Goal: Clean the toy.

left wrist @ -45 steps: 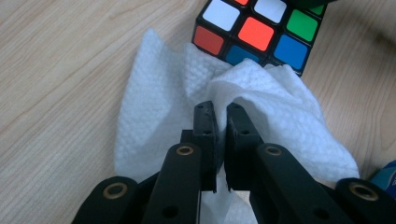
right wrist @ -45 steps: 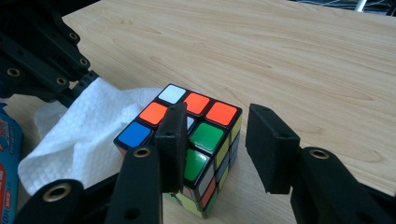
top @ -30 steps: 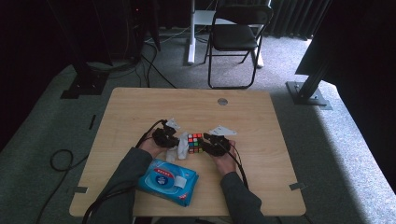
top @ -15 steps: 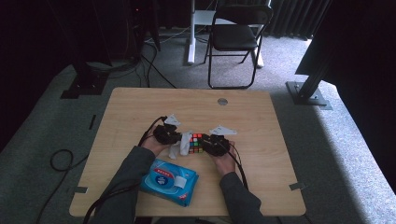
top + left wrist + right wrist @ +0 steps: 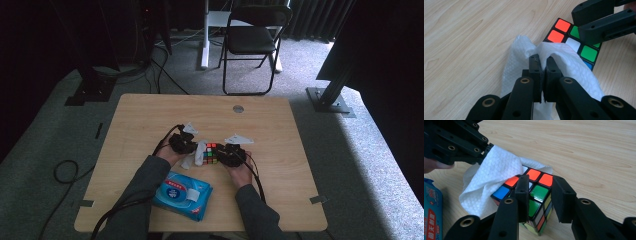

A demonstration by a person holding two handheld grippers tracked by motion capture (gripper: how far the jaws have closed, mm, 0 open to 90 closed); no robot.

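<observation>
Cube (image 5: 534,195) shows scrambled coloured stickers, half under white wipe (image 5: 491,180).

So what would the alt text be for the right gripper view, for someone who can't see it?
Two black jaws of the right gripper clamp a colourful puzzle cube on a wooden table. The left gripper drapes a white wipe over the cube's far side; a blue wipes pack shows at the left edge.

The high view is soft and dim, with black surroundings around the lit table (image 5: 150,120); daylight falls on the floor to its right. Both gripper views are bright, sharp, evenly lit.
</observation>
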